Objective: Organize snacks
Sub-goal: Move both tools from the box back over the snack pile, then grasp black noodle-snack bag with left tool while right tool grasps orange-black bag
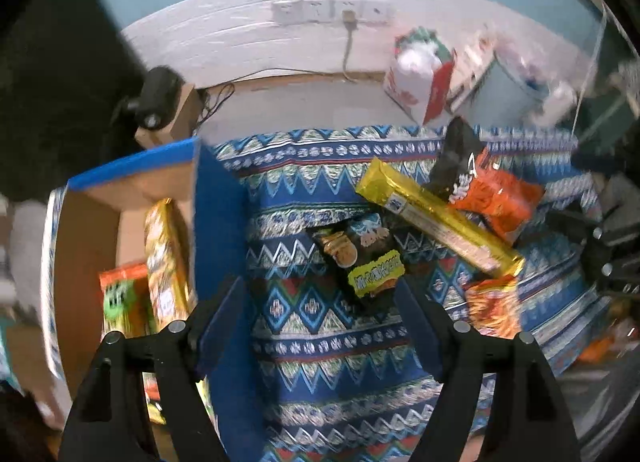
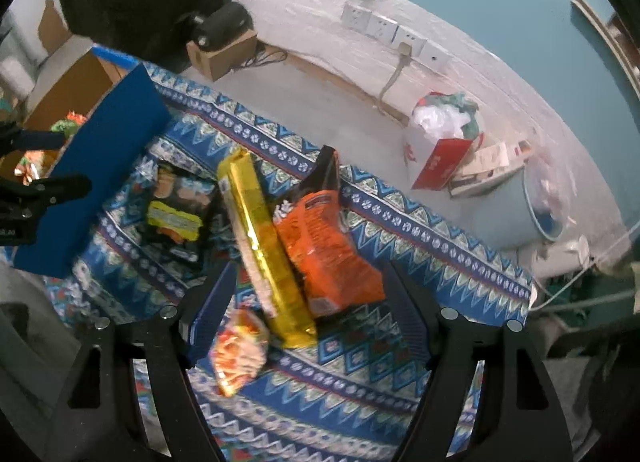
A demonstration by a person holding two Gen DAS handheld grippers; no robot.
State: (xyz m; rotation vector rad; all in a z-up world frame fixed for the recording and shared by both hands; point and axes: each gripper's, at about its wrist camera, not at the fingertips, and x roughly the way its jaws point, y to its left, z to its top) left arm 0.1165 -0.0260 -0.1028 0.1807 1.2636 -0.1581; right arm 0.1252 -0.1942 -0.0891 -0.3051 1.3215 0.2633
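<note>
Snacks lie on a patterned blue cloth (image 1: pixel 320 342): a long gold pack (image 1: pixel 436 217), an orange-and-black bag (image 1: pixel 492 197), a dark pack with a yellow label (image 1: pixel 360 262) and a small orange pack (image 1: pixel 494 308). A blue-edged cardboard box (image 1: pixel 132 177) at the left holds a gold pack (image 1: pixel 164 258) and an orange-green pack (image 1: pixel 120 298). My left gripper (image 1: pixel 320 302) is open and empty, just short of the dark pack. My right gripper (image 2: pixel 308 298) is open above the gold pack (image 2: pixel 264 246) and the orange bag (image 2: pixel 324 250); the small orange pack (image 2: pixel 240 350) lies by its left finger.
A black camera on a small carton (image 1: pixel 160 101) stands behind the box. A red-and-white bag (image 1: pixel 420 77), books and a pale blue bin (image 1: pixel 504 97) sit on the floor by the wall with sockets (image 1: pixel 332 9). The left gripper shows at the left of the right wrist view (image 2: pixel 36 185).
</note>
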